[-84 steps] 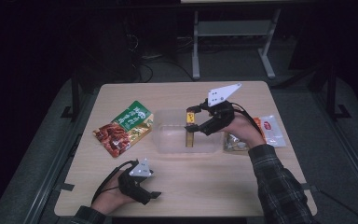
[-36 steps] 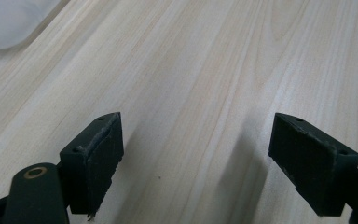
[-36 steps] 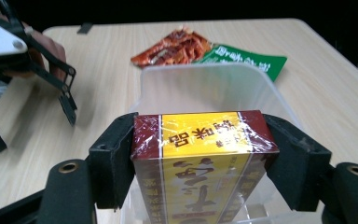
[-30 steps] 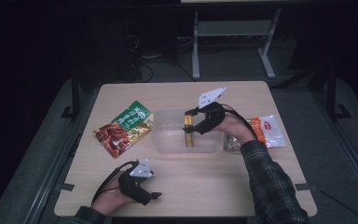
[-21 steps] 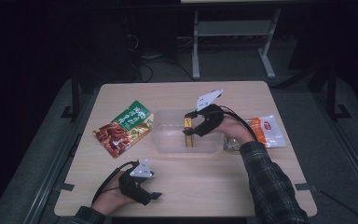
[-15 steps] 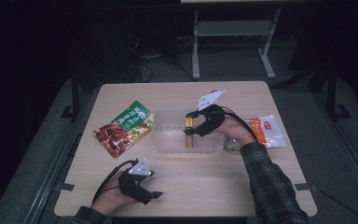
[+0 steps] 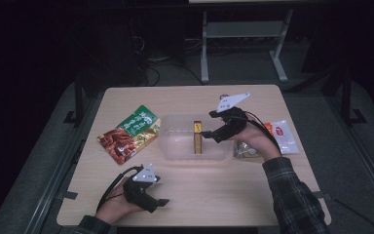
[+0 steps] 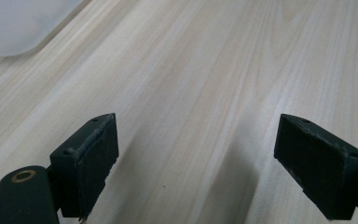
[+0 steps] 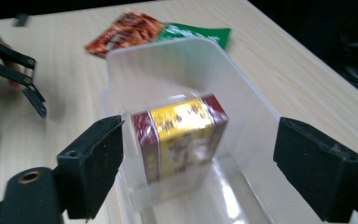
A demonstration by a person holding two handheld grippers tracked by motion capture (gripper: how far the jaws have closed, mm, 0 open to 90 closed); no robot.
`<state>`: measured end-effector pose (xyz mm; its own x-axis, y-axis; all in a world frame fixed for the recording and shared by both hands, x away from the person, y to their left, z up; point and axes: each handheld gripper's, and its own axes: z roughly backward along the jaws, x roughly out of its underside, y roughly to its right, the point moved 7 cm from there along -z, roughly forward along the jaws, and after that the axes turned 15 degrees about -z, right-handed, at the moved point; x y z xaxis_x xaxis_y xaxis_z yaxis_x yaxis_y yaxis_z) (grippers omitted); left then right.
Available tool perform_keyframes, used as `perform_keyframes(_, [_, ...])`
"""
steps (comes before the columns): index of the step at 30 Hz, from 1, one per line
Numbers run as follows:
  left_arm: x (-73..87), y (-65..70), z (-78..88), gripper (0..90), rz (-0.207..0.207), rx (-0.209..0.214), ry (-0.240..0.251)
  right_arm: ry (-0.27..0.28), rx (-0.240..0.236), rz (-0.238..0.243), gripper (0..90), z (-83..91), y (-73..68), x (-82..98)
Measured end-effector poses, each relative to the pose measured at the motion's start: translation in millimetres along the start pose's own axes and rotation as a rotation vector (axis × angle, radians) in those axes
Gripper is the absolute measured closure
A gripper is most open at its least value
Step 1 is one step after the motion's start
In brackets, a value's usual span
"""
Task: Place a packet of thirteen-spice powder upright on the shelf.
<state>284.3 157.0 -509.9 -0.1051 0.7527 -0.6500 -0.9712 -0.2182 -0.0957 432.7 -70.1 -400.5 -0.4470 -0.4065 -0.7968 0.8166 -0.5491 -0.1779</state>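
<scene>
1. Right gripper (image 7: 208,132), jaws spread wide and just opened further, nothing pressed between the pads; hovering at the right end of the clear plastic container (image 7: 175,146).
2. Red-and-yellow box (image 7: 197,138) standing on its narrow edge inside that container, near its right wall; free of the jaws. In the right gripper view the box (image 9: 179,135) sits straight ahead, between and just beyond the two black pads, clear of both.
3. Long axis of the box running toward and away from the person in the high view, roughly crosswise to the gripper's line of reach from the right.
4. Left gripper (image 7: 159,202) low on the table (image 7: 214,190) near the front edge, jaws apart and empty over bare wood; well apart from the container.
5. Right hand by far the nearer to the box; left hand far off.
6. Judged next: back away to the right toward the packets lying just beside the container, the box looking placed.
</scene>
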Motion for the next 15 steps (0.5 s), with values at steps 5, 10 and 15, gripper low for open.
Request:
perform_keyframes(5, [0.7, -2.6, 1.8, 13.2, 0.029, -0.023, 0.017, 0.015, 0.004, -0.058, 15.6, 11.8, -12.9, 11.7])
perform_keyframes(10, [0.9, -4.3, 4.0, 13.3, 0.037, -0.03, 0.001, 0.039, 0.041, -0.049, 15.4, 19.2, -28.0, 27.5])
perform_keyframes(15, [2.1, -5.8, 7.2, 13.7, 0.048, -0.041, -0.001, 0.057, 0.043, -0.059, 15.5, 27.2, -42.8, 46.2])
